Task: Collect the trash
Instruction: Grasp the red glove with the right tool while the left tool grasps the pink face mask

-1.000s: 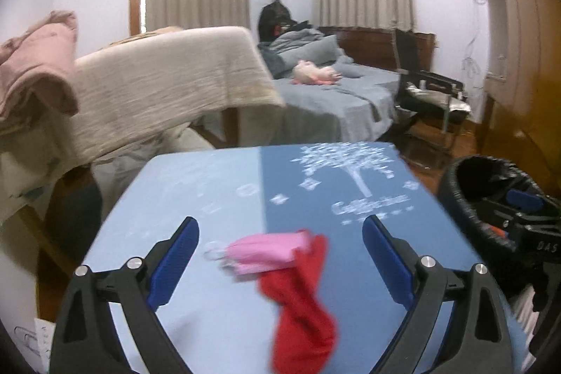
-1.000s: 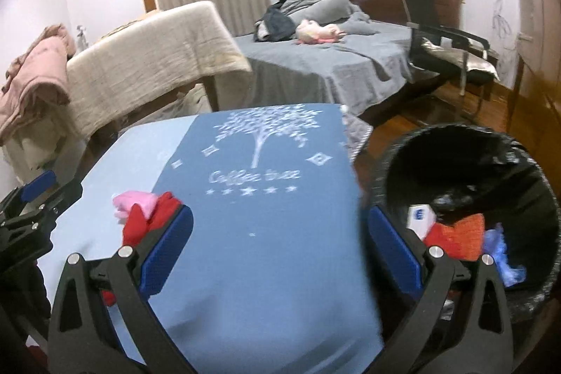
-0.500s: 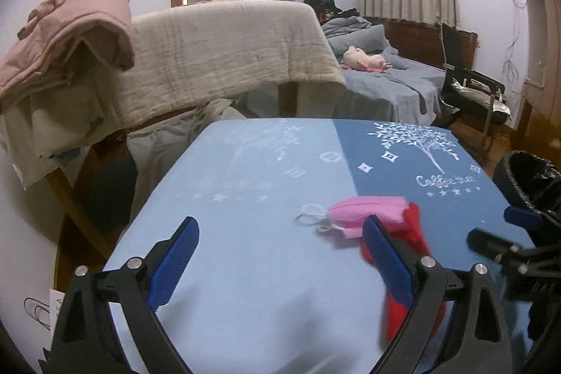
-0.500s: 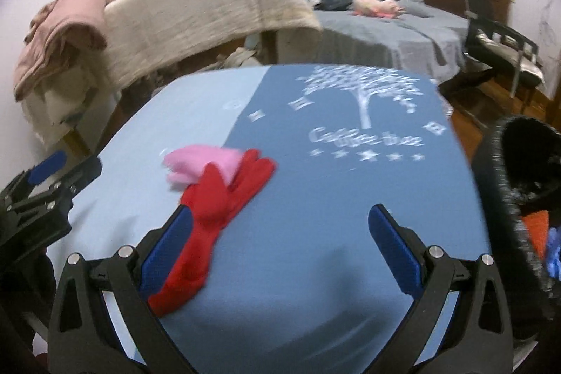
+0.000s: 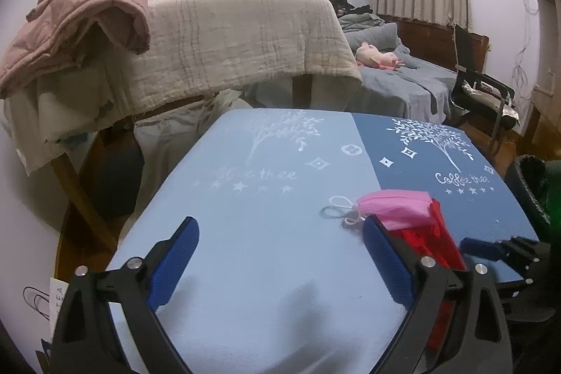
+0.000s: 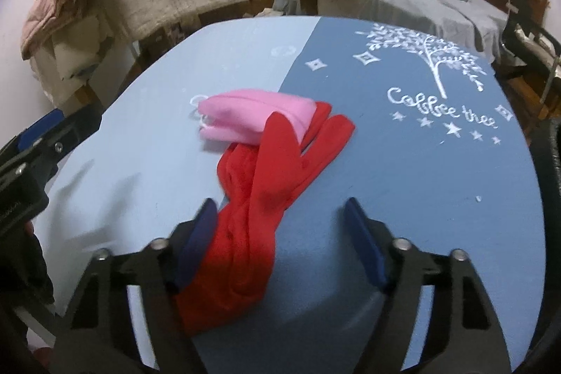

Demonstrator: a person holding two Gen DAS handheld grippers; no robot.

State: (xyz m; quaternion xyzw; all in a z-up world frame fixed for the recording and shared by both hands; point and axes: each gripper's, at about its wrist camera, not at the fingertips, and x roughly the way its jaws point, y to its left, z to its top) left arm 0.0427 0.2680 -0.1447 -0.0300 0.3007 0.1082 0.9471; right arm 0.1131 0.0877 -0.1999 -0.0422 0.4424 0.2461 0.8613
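A red cloth [image 6: 273, 163], shaped like a long glove, lies on the blue table cover [image 6: 420, 181] with a pink face mask [image 6: 252, 116] on its far end. My right gripper [image 6: 278, 209] points down over the near end of the red cloth. Its jaws are closing, the left pad is at the cloth's edge and the right pad is still apart from it. In the left wrist view the mask [image 5: 396, 207] and red cloth [image 5: 434, 240] lie just past the right finger of my left gripper [image 5: 279, 226], which is open with only bare cover between its pads.
A black-lined trash bin [image 5: 529, 184] stands off the table's right edge. Behind the table are a rack draped with a beige blanket [image 5: 245, 37] and a pink quilt [image 5: 87, 13], a grey bed [image 5: 403, 72] and a black chair [image 5: 480, 86].
My right gripper swung left from the bin, came down over the red cloth and narrowed its jaws. My left gripper slid left, so the mask and cloth now lie outside its right finger.
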